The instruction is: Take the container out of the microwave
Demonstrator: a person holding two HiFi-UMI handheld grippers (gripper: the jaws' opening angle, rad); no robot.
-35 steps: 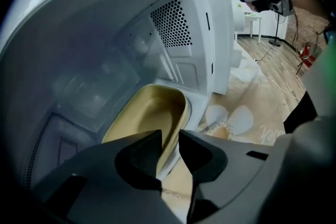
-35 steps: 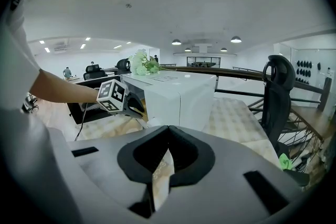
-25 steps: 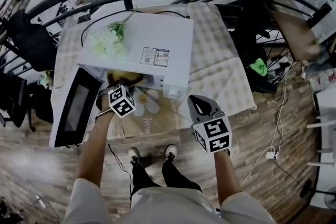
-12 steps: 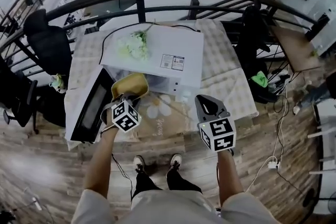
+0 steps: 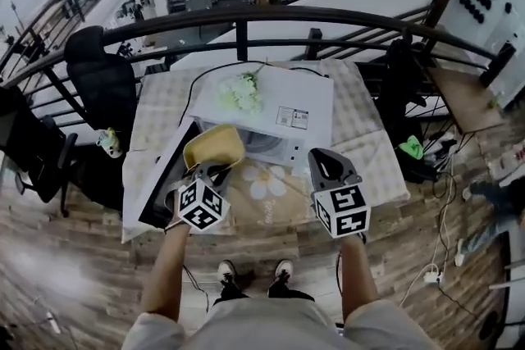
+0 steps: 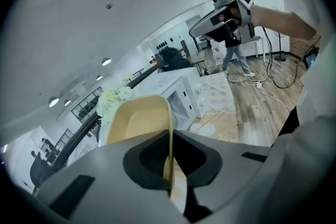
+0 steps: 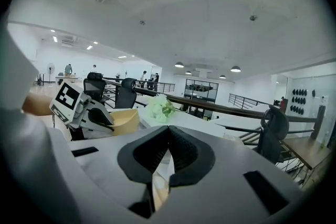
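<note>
Container (image 5: 215, 145), rim pinched in left claw (image 5: 215, 170), hangs clear of microwave (image 5: 279, 98); right claw (image 5: 320, 156) clenched empty; best carried level.

A curved black railing (image 5: 271, 12) edges the wood plank floor (image 5: 74, 275), a black office chair (image 5: 102, 82) beside it

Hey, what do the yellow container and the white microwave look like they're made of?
Yellow container: probably plastic, matte; thin, evenly coloured wall with rounded corners.
Microwave: likely white painted sheet metal; smooth, flat top with a slight sheen.
</note>
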